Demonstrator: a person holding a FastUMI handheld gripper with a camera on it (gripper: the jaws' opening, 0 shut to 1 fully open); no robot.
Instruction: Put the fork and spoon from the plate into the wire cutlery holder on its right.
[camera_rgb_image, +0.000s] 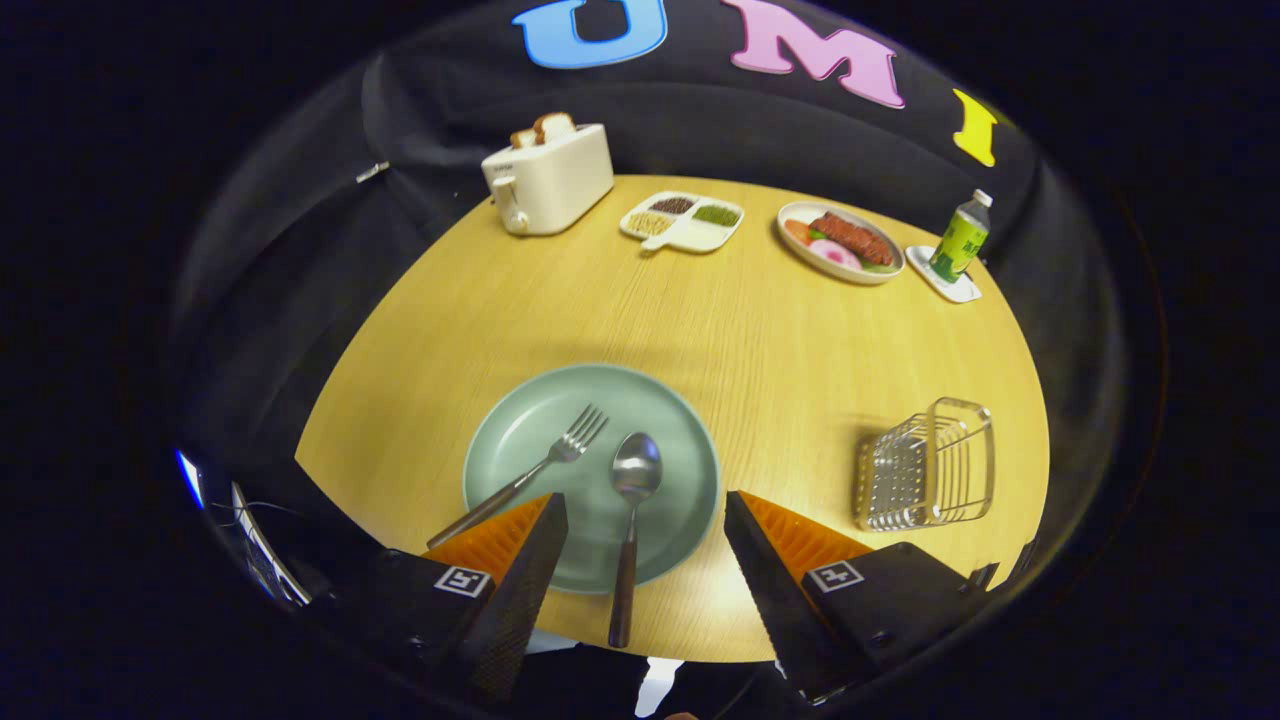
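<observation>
A round wooden table spreads out ahead of me, its pale grain running up to the dark cloth wall behind. Nearest on it, just ahead of my fingers, lies the green plate, its near rim passing between my two fingertips. To the plate's right, well apart from it, stands the wire cutlery holder, with nothing that I can see inside it. At the far side of the table a cream toaster sits with two slices of toast poking from its top; to its right come a white divided tray with small heaps of grains and seeds, then an oval dish of food, then a green bottle standing upright on a small white coaster. On the plate the fork lies slantwise, tines toward the middle and handle running back over the rim to just beside my left finger. The spoon lies beside it, bowl up on the plate and handle pointing straight back over the near rim, reaching into the gap between my fingers. My gripper is spread wide, jaws parted and clasping nothing, the spoon's handle lying between them untouched.
</observation>
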